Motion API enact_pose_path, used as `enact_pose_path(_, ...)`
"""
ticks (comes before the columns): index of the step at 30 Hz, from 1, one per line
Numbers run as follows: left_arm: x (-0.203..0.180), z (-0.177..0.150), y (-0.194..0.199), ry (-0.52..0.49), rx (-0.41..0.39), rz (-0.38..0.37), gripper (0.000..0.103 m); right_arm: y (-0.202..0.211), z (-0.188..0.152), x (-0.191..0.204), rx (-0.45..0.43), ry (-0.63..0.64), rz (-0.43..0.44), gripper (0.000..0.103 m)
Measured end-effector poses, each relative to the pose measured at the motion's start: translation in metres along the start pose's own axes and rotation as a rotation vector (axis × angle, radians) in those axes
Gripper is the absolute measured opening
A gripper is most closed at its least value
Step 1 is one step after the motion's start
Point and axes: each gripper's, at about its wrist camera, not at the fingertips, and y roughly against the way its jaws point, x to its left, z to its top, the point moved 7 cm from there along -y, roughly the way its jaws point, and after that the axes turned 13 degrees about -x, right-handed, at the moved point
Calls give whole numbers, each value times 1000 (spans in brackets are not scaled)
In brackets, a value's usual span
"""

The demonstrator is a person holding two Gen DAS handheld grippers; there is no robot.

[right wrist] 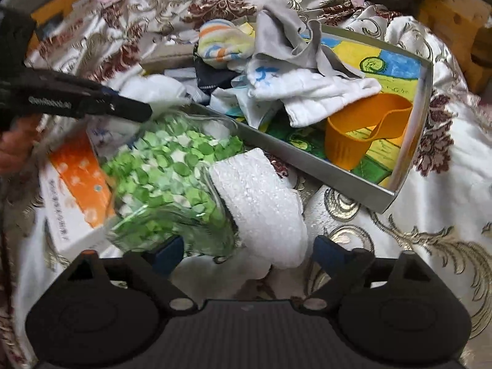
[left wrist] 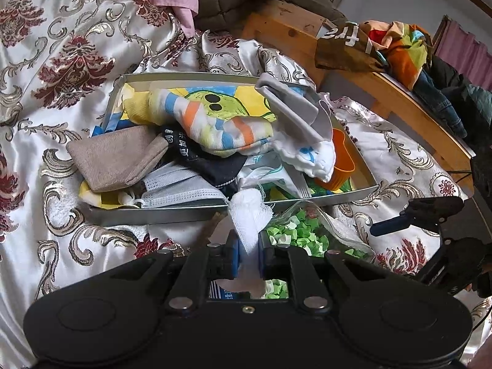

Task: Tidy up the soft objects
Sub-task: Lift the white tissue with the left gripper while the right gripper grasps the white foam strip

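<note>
A: What has the left hand-held gripper [left wrist: 248, 247] got?

B: Its blue pads are pinched nearly together on a strip of white gauze [left wrist: 250, 212]. The gauze rises out from between them and fans up against the near wall of the metal tray [left wrist: 160, 215].

A: And the right hand-held gripper [right wrist: 249, 253]?

B: Its jaws stand wide apart. No pad presses on anything. Between them lie the lower end of a clear bag of green and white scraps [right wrist: 172, 178] and a white foam piece [right wrist: 261, 203], just beside each other. That view is blurred on the left side, so I cannot tell exactly how the bag lies.

A: Where are the soft things?

B: Most are heaped in the tray, which sits on a bed covered by a silvery cloth with dark red flowers [left wrist: 61, 61]. In the left wrist view a striped sock [left wrist: 196, 117] lies across the middle, a folded brown cloth [left wrist: 117, 160] hangs over the tray's left edge, and a grey face mask [left wrist: 181, 190] lies at the near wall. A grey cloth [left wrist: 295, 107] sits on the right, over a white quilted cloth [left wrist: 310, 156].

A: Anything firm in there?

B: An orange cup [right wrist: 363, 135] lies on its side in the tray's right end, touching the white quilted cloth. The tray's floor shows a bright yellow, blue and green picture.

A: And outside the tray?

B: The bag of scraps and the foam piece lie on the bed against the tray's near wall. An orange and white box [right wrist: 77, 190] is left of the bag in the right wrist view.
</note>
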Motion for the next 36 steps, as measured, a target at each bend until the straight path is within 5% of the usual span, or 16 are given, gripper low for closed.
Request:
enact_pose_path(7,-2,0,0,-18,-2,9,13,-10,-10,11,37,136,-61,82)
enact_pose_path(24,-19,-1,7,-88,-22,7,13,2,-10,7,16,235,-149,77)
enact_pose_path(26,-22,-2,8,-99,-24,2,13,3,-8,3,5,237,-181,66)
enact_pose_path(32,-31,-3,9,-114,-24,-8,13,4,-1,0,-30,218,-187,63)
enact_pose_path(36,-34,-4,10,-118,-22,-15,13,-1,1,3,-47,222,-196,53)
